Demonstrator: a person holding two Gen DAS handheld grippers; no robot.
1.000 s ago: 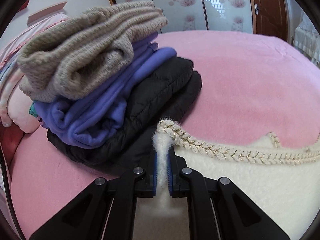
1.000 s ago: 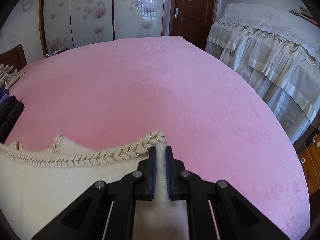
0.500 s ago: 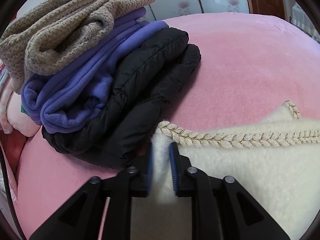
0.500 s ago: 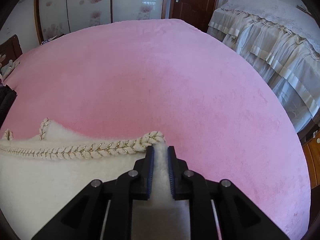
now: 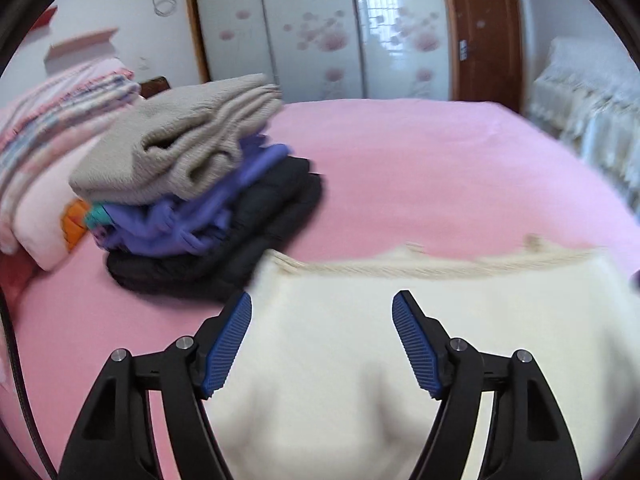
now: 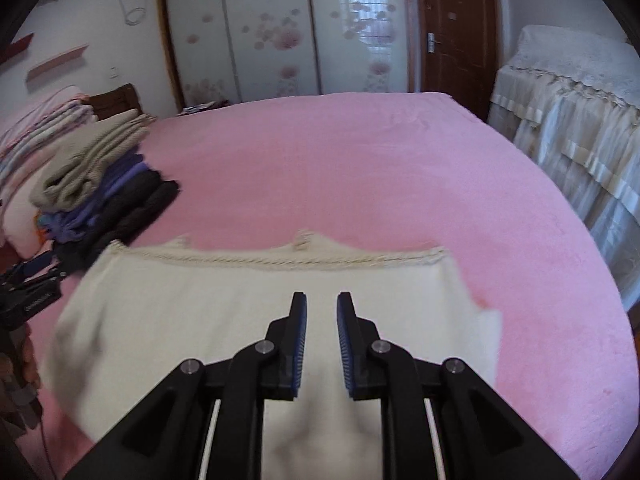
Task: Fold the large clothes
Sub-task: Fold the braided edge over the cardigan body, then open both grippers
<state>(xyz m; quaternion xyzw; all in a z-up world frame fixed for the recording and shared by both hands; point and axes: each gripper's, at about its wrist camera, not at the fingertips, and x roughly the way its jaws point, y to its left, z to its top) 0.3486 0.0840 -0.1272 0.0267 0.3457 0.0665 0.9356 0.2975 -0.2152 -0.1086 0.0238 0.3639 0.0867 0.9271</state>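
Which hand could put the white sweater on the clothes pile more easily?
Probably left. The left gripper, jaws opening and empty, is by the pile next to the sweater. The right gripper sits toward its far side.

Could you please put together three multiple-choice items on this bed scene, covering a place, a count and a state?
1. Where does the stack of folded clothes sit relative to the cream garment?
A. On top of it
B. Beyond its far left corner
C. Off its right edge

2. How many garments does that stack show?
A. One
B. Three
C. Six

3. What does the left gripper hold?
A. Nothing
B. The braided trim
C. The black jacket

Answers: 1 B, the pile lies at the upper left on the pink bedspread. 2 B, beige, purple and black layers. 3 A, its jaws are opening, the garment lying flat behind them.
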